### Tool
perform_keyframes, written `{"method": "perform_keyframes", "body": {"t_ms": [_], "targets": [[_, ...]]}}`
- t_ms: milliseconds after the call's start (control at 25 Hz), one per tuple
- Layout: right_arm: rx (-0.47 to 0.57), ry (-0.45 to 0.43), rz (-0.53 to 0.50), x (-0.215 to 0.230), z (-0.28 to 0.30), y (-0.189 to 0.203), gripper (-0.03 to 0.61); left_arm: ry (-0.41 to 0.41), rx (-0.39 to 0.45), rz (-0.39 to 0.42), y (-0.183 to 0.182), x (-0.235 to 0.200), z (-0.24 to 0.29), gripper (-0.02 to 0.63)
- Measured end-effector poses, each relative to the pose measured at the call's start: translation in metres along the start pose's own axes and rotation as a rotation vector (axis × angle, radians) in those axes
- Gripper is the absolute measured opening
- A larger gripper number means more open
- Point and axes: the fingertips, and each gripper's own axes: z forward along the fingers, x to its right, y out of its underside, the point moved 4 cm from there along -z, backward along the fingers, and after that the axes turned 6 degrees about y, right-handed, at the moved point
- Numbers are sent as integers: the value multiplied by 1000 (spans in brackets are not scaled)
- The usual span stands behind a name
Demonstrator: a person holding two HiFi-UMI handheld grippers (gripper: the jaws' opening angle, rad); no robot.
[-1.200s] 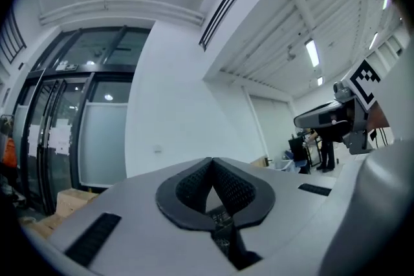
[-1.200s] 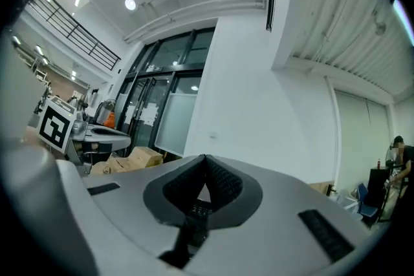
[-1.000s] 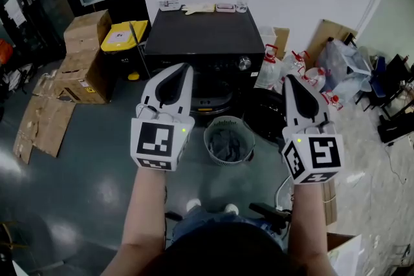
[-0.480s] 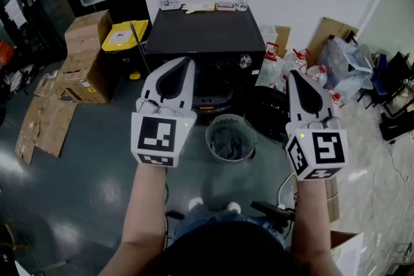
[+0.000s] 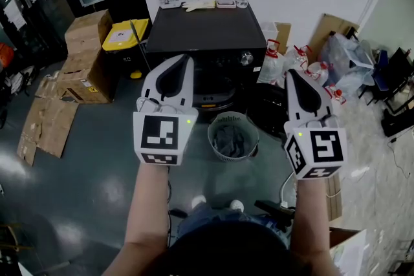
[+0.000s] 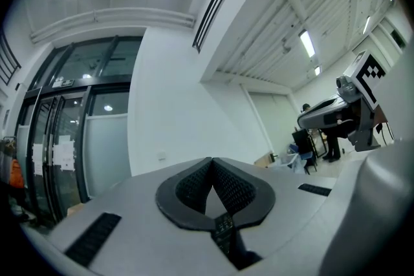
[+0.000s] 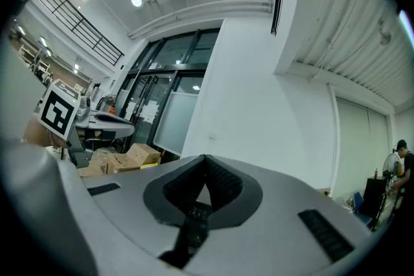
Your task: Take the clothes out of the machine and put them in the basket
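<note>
Leftmost, stacked cardboard boxes (image 5: 83, 52) stand on the grey floor (image 5: 97, 158), with a flattened sheet of cardboard (image 5: 42, 126) lying nearer the person. A yellow-lidded bin (image 5: 123, 35) sits just beside the boxes. The left gripper (image 5: 186, 59) is held out ahead of the person. Its jaws are pressed together at the tips and empty, and only a white wall shows beyond them in its own view. Past it stands the black machine (image 5: 204, 29), with a few small items along the back edge of its top. Its front is too dark to tell what is inside. On the floor just in front of the machine, between the two grippers, is the round basket (image 5: 211, 139), and grey clothes (image 5: 229, 141) lie inside it. The right gripper (image 5: 290, 74) is held out likewise, jaws closed tip to tip and empty. Farther right, clear jugs with red caps (image 5: 272, 68) stand beside the machine, then a heap of plastic bags (image 5: 349, 55) near the wall.
</note>
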Motion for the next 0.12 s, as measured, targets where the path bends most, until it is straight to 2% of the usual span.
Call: {"method": "perform_keyframes", "body": {"t_ms": [120], "targets": [[13, 9, -1, 0, 0, -2, 2, -6, 7, 7, -2, -1, -1, 2]]}}
